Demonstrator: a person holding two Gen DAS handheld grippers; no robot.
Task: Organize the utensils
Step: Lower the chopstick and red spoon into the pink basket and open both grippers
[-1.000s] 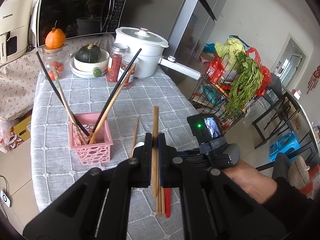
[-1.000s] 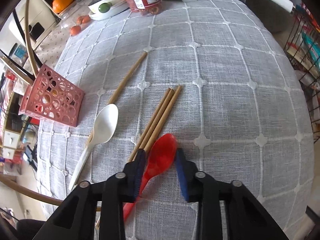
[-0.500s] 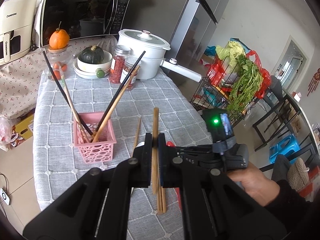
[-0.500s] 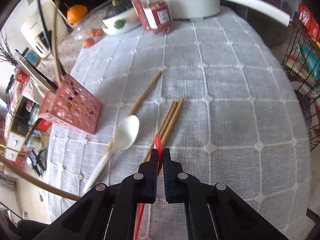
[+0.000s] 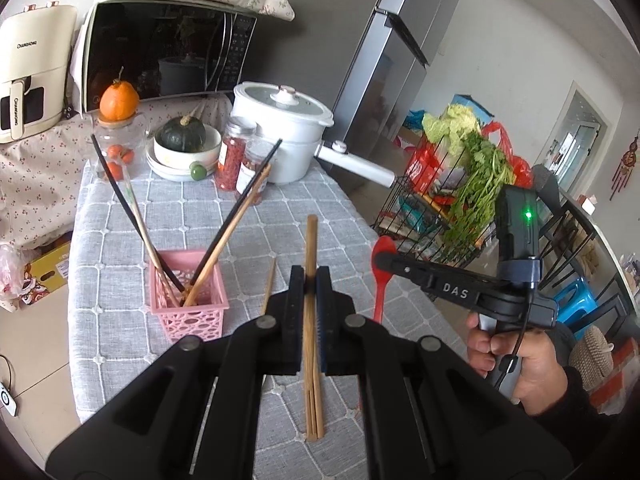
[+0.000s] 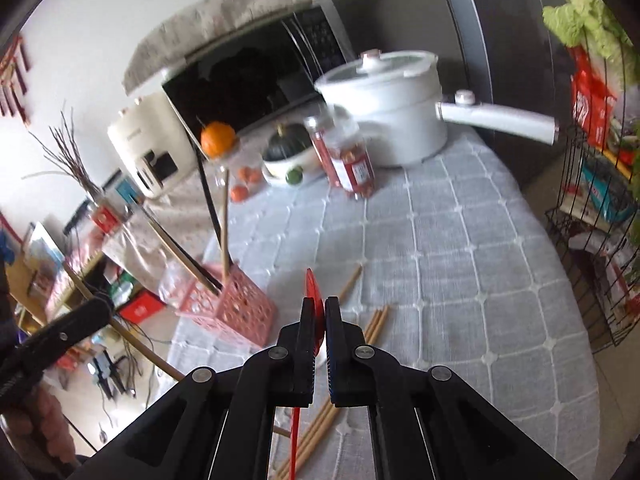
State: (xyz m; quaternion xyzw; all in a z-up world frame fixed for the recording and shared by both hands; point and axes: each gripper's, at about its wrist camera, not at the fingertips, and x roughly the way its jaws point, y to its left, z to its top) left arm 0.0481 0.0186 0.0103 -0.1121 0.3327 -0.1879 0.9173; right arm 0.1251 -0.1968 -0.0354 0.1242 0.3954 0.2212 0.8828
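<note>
My left gripper [image 5: 309, 276] is shut on a wooden chopstick [image 5: 310, 240] and holds it above the table, right of the pink basket [image 5: 188, 300], which holds several chopsticks. My right gripper [image 6: 319, 308] is shut on a red spoon [image 6: 312, 288], lifted off the cloth; it also shows in the left wrist view [image 5: 382, 256]. Three wooden chopsticks [image 5: 314, 404] lie together on the table below my left gripper. One more chopstick [image 5: 269, 284] lies beside the basket.
A grey checked tablecloth [image 5: 112, 240] covers the table. At the back stand a white pot [image 5: 280, 136] with a long handle, two jars [image 5: 232, 160], a bowl with a squash [image 5: 184, 144] and a microwave [image 5: 160, 48]. A wire rack of vegetables [image 5: 460, 184] stands right of the table.
My right gripper closed on the red spoon and lifted it off the table, tilting upward. My left gripper rose and drew back a little with its chopstick.
</note>
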